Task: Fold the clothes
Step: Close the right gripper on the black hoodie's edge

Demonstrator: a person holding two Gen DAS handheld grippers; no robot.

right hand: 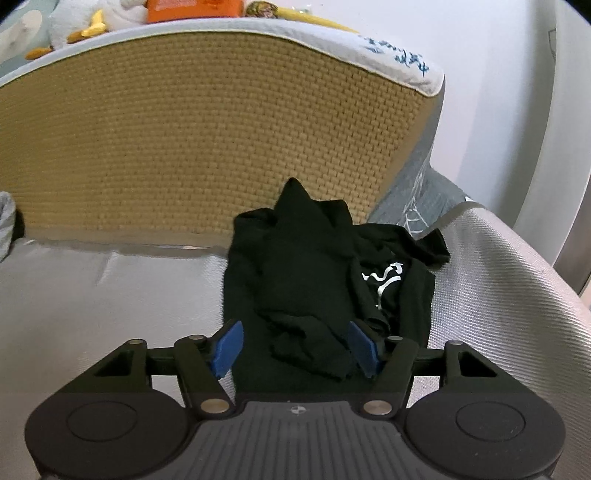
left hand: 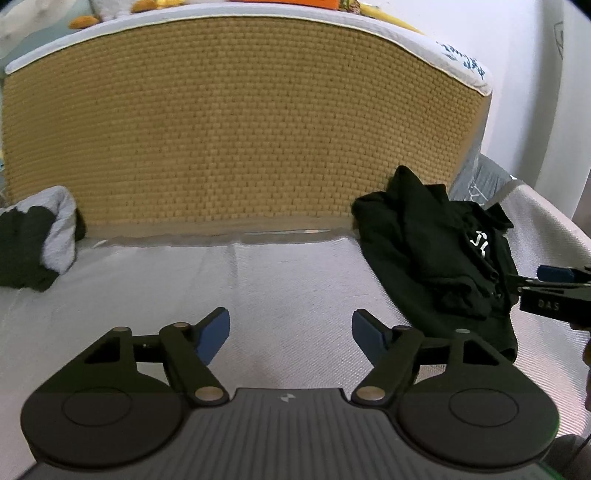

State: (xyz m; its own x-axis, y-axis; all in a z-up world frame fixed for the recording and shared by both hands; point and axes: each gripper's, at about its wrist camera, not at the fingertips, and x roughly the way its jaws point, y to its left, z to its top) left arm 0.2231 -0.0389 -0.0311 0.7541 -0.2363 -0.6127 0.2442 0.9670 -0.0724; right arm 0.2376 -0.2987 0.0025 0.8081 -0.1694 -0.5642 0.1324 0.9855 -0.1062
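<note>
Clothes lie at both ends of a pale quilted surface [left hand: 277,288], and a tall woven tan panel [left hand: 236,122] stands upright behind it. At the far left a bundle of grey and dark fabric [left hand: 40,240] is heaped against the foot of the panel, well apart from everything else. The middle stretch of the surface is where the left gripper [left hand: 290,334] hangs, its blue-padded fingers [left hand: 214,334] spread wide apart with only the bare quilting between them. To the right, a crumpled black garment [right hand: 317,280] with white lettering sits bunched on the surface, its far edge touching the woven panel and one peak of cloth sticking up against it. The right gripper [right hand: 295,349] is low over the near edge of this garment, jaws spread wide on either side of a rumpled fold, gripping nothing. In the left wrist view the same gripper comes in from the right edge, just beside the black heap. Above the panel, a white padded ledge [right hand: 258,27] carries a soft toy [right hand: 85,22] and an orange box [right hand: 192,9].
</note>
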